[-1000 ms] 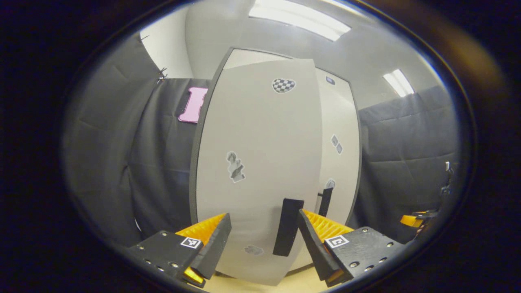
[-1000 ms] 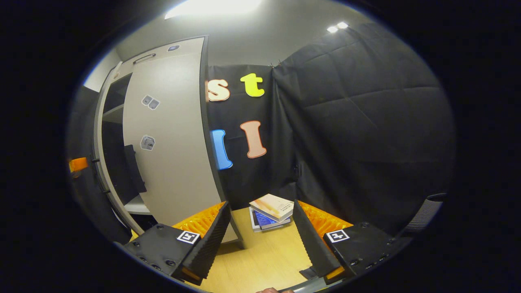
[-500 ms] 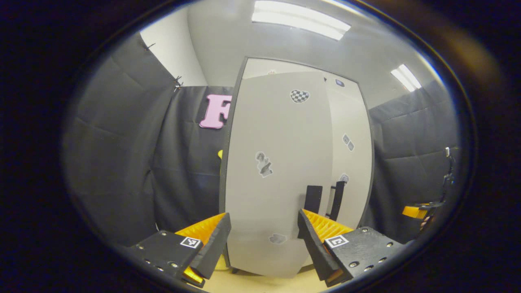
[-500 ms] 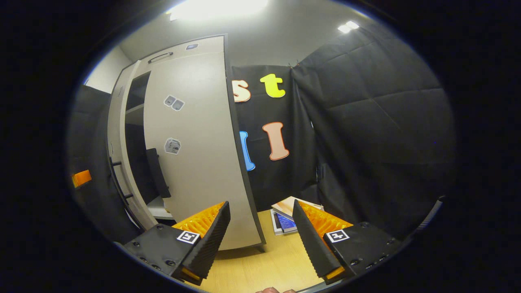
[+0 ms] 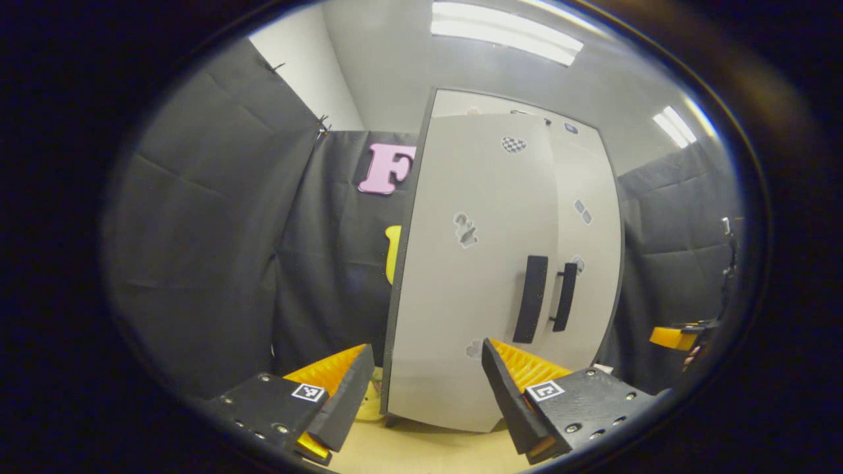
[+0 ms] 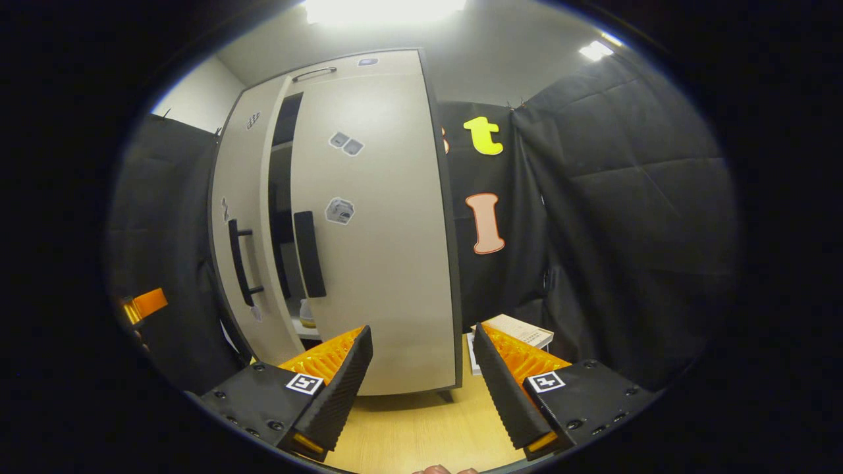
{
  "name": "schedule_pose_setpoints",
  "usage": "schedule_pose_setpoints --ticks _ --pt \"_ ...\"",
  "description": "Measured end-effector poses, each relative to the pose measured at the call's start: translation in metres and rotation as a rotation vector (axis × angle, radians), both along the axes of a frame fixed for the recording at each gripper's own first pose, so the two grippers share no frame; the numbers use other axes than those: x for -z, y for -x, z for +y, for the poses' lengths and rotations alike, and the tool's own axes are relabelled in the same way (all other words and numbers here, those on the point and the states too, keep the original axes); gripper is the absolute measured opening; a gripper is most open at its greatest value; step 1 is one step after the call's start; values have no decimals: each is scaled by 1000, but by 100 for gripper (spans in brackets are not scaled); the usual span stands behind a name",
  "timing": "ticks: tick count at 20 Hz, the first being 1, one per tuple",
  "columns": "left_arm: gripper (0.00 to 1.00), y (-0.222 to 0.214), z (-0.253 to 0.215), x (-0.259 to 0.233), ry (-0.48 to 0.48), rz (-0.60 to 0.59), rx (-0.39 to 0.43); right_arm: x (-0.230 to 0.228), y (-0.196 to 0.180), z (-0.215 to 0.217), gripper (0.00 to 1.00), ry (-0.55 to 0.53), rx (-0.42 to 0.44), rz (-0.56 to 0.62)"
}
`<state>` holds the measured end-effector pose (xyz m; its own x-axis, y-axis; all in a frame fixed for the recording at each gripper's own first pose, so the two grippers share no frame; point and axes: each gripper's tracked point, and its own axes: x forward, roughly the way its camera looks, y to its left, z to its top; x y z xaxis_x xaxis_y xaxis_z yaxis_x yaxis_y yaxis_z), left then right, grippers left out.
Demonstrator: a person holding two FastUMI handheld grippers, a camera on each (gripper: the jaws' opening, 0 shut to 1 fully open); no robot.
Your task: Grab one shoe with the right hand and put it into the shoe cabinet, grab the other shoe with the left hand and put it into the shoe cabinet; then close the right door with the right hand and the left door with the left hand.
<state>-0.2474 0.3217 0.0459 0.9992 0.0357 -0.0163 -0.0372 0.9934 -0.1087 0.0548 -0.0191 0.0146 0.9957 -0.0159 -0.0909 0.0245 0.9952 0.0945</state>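
While both doors stand nearly shut, the right door (image 6: 375,250) lies straight ahead of my right gripper (image 6: 421,385), ajar, hinge axis upright. Left gripper (image 5: 425,395) faces the left door (image 5: 474,276). Both grippers gape empty; shoes unseen.

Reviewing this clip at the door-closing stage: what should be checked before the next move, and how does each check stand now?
1. Right door fully shut: not ok. The right gripper view shows a dark gap between it and the left door.
2. Left door flush with the cabinet: cannot tell.
3. Left gripper open and empty: ok.
4. Right gripper open and empty: ok.
5. Both shoes inside: cannot tell. Only a small pale thing shows low in the gap.
6. Right door's handle unobstructed: ok.
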Motion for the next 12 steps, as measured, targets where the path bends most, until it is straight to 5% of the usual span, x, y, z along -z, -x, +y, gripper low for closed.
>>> schedule_pose_setpoints --ticks 12 --pt "94 -4 6 35 13 34 20 -1 5 15 97 79 -24 -15"
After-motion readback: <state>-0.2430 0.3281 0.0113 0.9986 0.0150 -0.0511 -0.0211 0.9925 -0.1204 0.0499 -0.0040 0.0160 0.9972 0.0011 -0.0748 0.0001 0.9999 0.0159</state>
